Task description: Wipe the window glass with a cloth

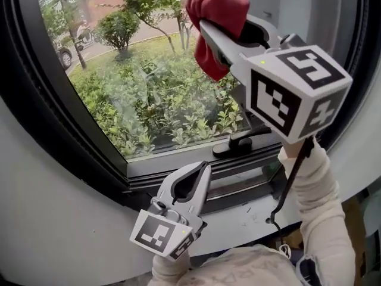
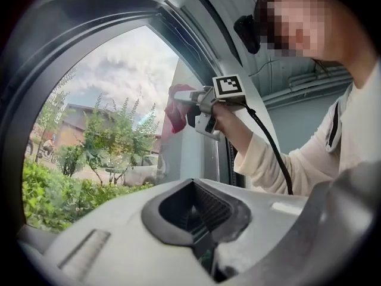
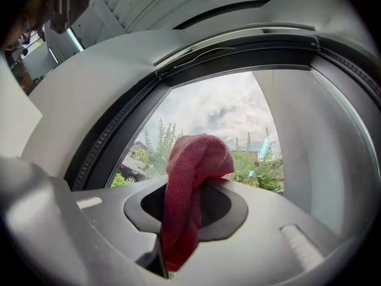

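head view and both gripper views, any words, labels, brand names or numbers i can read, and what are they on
None: no readable words, numbers or brand names in any view.
The right marker cube on the right gripper: only black-and-white square patterns, not text.
The left marker cube on the left gripper: the same.
The red cloth: no label showing.
The car outside: too small, no plate readable.

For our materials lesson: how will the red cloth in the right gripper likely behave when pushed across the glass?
Probably floppy: the red cloth droops in folds where the jaws of the right gripper pinch it. Likely light, hanging from one pinch. Its textured surface should drag on the glass.
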A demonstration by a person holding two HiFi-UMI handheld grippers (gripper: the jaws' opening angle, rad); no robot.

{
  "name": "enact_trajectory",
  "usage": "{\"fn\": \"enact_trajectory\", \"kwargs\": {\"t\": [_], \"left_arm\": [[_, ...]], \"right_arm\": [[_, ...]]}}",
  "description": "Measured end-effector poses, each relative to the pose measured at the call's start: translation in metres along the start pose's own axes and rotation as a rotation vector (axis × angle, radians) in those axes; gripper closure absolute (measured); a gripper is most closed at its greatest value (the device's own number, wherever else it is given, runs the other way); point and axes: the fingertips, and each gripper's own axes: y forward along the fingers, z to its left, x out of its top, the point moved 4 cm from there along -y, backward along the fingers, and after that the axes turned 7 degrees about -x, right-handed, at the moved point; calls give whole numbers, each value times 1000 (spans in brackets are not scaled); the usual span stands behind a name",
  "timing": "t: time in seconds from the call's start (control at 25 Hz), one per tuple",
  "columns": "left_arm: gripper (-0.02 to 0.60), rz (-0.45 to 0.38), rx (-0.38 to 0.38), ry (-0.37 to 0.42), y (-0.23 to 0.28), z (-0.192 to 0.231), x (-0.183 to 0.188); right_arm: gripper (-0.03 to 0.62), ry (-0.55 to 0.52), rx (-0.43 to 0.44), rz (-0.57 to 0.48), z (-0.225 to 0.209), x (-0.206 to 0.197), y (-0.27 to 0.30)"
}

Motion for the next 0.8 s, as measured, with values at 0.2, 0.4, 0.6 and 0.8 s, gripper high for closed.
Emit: {"fn": "enact_trajectory", "kwargs": {"t": [0.2, 0.4, 0.6, 0.8], "left_arm": [[580, -3, 3, -4, -3, 2, -5], [580, 6, 9, -10, -5, 0, -15], [580, 7, 11, -8, 2, -8, -18], [580, 4, 4, -21, 14, -19, -21]], "right_arm": [[480, -40, -37, 0, 3, -6, 4], [480, -56, -45, -4, 3, -23, -2], [480, -66, -64, 3, -20, -22, -9], [480, -41, -112, 4, -61, -26, -25]]}}
